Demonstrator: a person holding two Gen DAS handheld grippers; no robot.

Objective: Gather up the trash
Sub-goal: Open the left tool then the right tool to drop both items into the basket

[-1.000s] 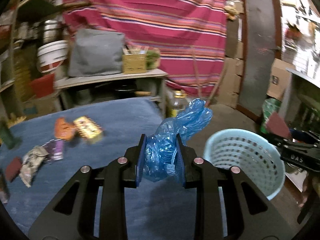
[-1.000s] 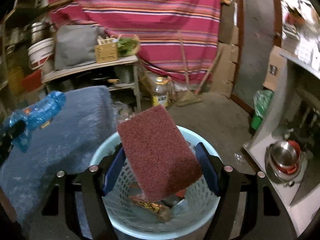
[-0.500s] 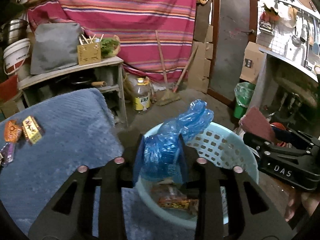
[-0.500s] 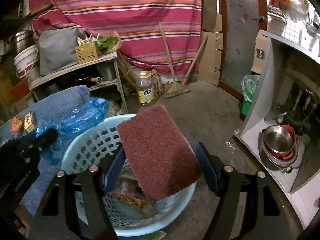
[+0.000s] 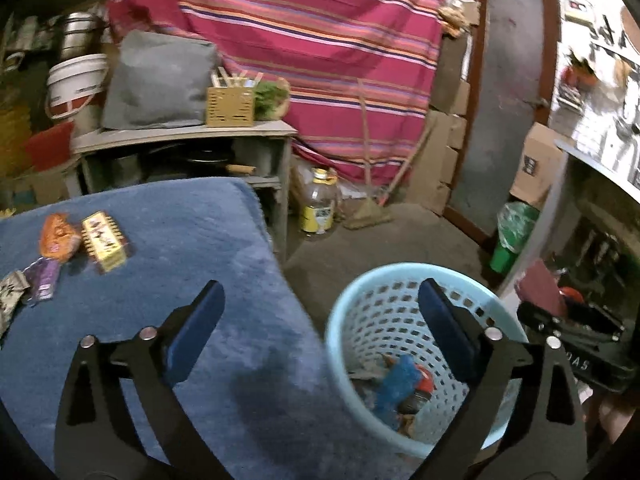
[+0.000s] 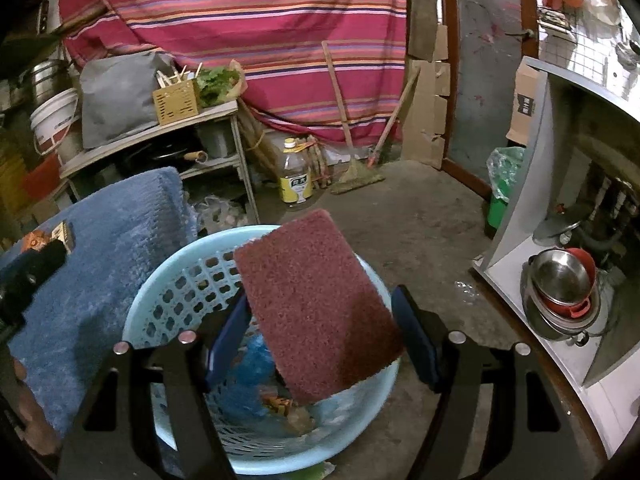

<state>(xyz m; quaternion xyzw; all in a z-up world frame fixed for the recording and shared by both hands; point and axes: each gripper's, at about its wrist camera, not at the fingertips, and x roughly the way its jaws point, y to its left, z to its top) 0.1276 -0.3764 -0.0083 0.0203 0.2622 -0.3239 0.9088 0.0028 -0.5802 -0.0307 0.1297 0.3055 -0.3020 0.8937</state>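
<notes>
Left gripper (image 5: pixel 320 312): black frame, blue pads; jaws have just been opening and stand spread wide, nothing between them.
Left wrist view, basket: pale blue perforated plastic laundry-style basket (image 5: pixel 362 292) on the floor, just beside the cloth-covered table edge, under the right finger.
Left wrist view, basket contents: crumpled blue plastic bag (image 5: pixel 394 386) lying inside, against a red-and-dark wrapper; other scraps blurred.
Left wrist view, table: blue fuzzy cloth cover (image 5: pixel 192 248) spread over the surface.
Left wrist view, remaining trash: orange snack wrapper (image 5: pixel 56 236), yellow printed packet (image 5: pixel 105 241), purple wrapper (image 5: pixel 45 278), grey patterned wrapper (image 5: pixel 10 294), grouped at the far left of the cloth.
Left wrist view, other gripper: seen at the right edge, beyond the basket, with a maroon corner showing above it.
Right gripper (image 6: pixel 320 332): jaws partly spread, pads closed on the side edges of a maroon rectangular scouring pad (image 6: pixel 316 304), tilted, its free end raised.
Right wrist view, pad position: held directly above the basket opening, not touching the rim.
Right wrist view, basket interior: blue bag and orange scraps visible beneath the pad.
Right wrist view, background: striped red curtain (image 6: pixel 240 32), yellow-labelled plastic bottle (image 6: pixel 296 178) on the concrete floor.
</notes>
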